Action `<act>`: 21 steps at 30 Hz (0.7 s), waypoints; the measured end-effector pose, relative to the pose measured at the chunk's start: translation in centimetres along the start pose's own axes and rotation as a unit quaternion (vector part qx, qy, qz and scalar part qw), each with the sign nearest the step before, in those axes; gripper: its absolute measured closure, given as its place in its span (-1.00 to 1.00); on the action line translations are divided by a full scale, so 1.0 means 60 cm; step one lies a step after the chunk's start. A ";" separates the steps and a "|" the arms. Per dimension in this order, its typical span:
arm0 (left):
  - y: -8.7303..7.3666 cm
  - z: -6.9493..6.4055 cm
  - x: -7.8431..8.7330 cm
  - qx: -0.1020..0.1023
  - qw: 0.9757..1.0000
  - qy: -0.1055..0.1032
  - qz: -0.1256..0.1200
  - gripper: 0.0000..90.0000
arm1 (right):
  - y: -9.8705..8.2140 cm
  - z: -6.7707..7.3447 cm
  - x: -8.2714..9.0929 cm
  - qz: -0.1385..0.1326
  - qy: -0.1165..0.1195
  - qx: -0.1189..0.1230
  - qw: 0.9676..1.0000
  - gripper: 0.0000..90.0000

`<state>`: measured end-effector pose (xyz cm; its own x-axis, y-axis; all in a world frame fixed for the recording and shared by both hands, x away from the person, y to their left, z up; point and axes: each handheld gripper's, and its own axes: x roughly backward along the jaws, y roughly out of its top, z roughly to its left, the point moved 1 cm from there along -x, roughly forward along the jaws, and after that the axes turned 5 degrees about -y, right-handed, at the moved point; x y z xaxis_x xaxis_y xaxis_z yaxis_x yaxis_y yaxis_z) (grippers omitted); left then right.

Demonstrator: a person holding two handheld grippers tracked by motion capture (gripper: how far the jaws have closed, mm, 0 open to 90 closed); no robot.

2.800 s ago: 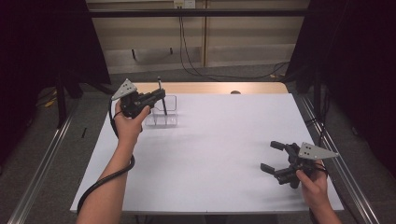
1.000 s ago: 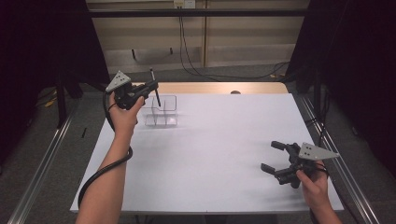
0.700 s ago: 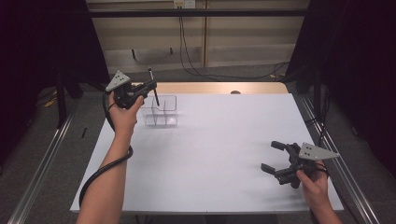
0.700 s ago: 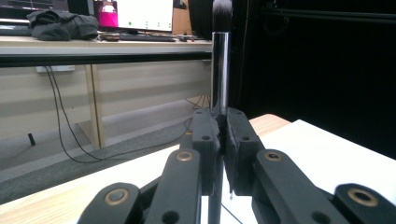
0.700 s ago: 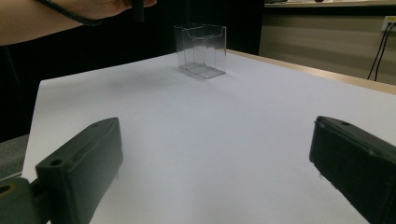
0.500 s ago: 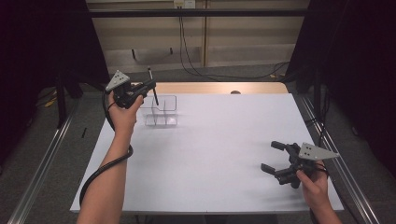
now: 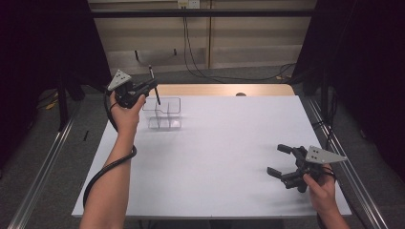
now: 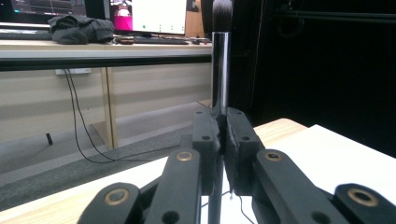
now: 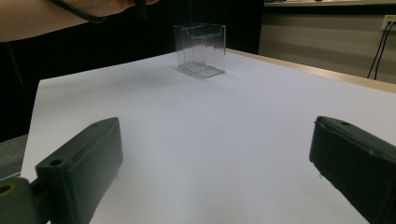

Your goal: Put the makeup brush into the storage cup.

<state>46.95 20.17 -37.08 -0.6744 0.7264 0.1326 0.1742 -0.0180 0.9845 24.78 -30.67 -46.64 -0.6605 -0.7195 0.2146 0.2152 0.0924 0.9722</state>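
Note:
My left gripper (image 7: 152, 88) is raised over the far left of the white table (image 7: 215, 138), shut on a make-up brush (image 7: 151, 74). The brush stands nearly upright, its lower end hanging just above a clear plastic divided holder (image 7: 162, 115). In the left gripper view the jaws (image 8: 223, 135) pinch the brush (image 8: 220, 60) below its silver ferrule, dark bristles on top. My right gripper (image 7: 276, 160) rests low near the table's right front, open with nothing between its fingers. Seen from the right gripper (image 9: 217, 140), the clear holder (image 9: 201, 49) stands far off.
A wooden strip (image 7: 224, 89) runs along the table's far edge. Metal rails (image 7: 353, 181) flank both sides. Cables (image 7: 191, 52) trail on the floor behind, and black curtains hang left and right.
My left gripper has lifted the brush up and a little to the left, away from the clear holder, then held nearly still. The right gripper has not moved.

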 end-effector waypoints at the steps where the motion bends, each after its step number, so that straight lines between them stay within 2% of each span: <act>1: 0.000 0.001 -0.001 -0.002 1.000 0.002 0.001 0.86 | 0.000 0.000 0.000 0.001 0.001 0.000 1.000 -0.95; 6: -0.004 0.004 -0.003 0.004 1.000 0.007 0.002 0.86 | 0.000 0.000 0.000 0.001 0.001 0.000 1.000 -0.95; 11: -0.008 0.007 -0.004 0.000 1.000 0.013 0.005 0.86 | -0.001 0.000 0.000 0.000 0.001 -0.001 1.000 -0.95; 13: -0.010 0.007 -0.005 0.005 1.000 0.012 0.002 0.86 | -0.001 0.000 0.000 0.001 0.001 0.000 1.000 -0.95; 15: -0.011 0.007 -0.005 -0.002 1.000 0.012 0.005 0.86 | -0.001 0.000 0.000 0.000 0.002 -0.001 1.000 -0.95; 21: -0.017 0.006 -0.007 0.004 1.000 0.013 0.006 0.86 | -0.001 0.000 0.000 0.000 0.001 0.000 1.000 -0.95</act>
<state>47.33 20.11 -38.15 -0.6902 0.7083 0.1483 0.1890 -0.0214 0.9817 24.75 -30.69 -46.67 -0.6587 -0.7214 0.2137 0.2155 0.0913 0.9722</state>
